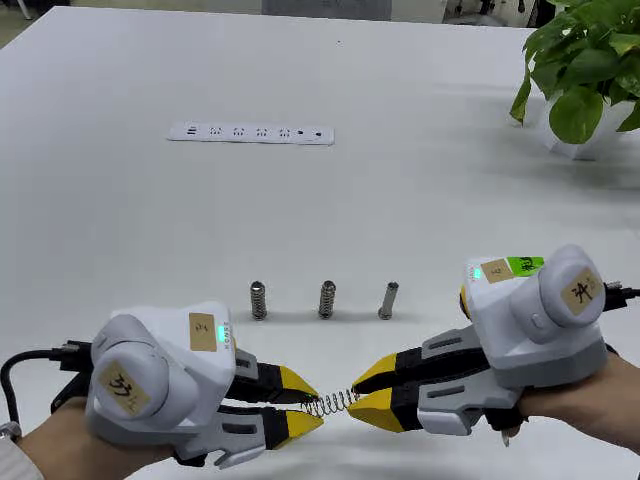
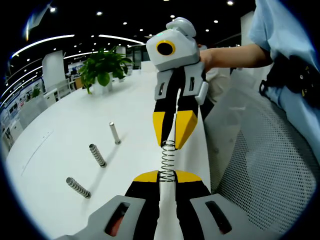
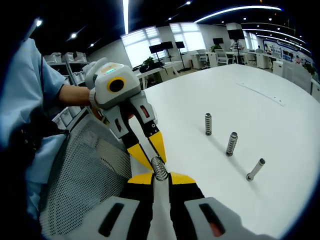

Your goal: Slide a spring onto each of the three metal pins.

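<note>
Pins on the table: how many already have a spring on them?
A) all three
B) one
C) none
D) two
D: the left pin and the middle pin are both covered. The right pin is bare metal. The last spring is clamped between the left gripper and the right gripper.
</note>
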The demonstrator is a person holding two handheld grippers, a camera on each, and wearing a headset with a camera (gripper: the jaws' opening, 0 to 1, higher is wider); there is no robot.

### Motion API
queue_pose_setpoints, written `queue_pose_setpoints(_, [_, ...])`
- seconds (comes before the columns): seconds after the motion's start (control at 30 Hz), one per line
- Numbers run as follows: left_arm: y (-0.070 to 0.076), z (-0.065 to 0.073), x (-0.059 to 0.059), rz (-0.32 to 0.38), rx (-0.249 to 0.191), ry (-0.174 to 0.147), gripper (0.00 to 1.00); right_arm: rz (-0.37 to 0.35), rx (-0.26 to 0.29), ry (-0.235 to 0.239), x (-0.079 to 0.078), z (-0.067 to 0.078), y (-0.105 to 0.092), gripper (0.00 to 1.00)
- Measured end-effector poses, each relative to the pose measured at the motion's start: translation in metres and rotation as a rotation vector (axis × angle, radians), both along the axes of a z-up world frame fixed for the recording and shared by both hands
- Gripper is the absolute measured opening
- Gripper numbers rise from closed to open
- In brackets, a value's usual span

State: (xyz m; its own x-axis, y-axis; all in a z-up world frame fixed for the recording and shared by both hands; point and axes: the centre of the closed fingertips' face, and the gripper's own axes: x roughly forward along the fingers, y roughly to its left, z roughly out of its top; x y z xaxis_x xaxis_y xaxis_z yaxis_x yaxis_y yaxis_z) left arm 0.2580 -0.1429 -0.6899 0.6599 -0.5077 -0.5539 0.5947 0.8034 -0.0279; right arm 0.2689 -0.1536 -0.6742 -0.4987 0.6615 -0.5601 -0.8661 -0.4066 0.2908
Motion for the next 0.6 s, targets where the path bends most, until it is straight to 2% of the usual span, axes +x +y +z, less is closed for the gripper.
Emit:
queue_pose_setpoints(0.37, [-0.009,-0.005,0.003,-0.009,0.004,0.027,0.1,0.04,0.021,-0.059,-0.004,0.013,0.002,0.11])
queue_pose_setpoints(0.47, [-0.012,-0.005,0.004,-0.015,0.004,0.031,0.1,0.046,0.033,-0.058,-0.006,0.018,0.005,0.04])
queue_pose_setpoints(0.6, [-0.014,-0.004,0.007,-0.019,0.002,0.024,0.1,0.041,0.023,-0.08,-0.001,0.015,0.004,0.09])
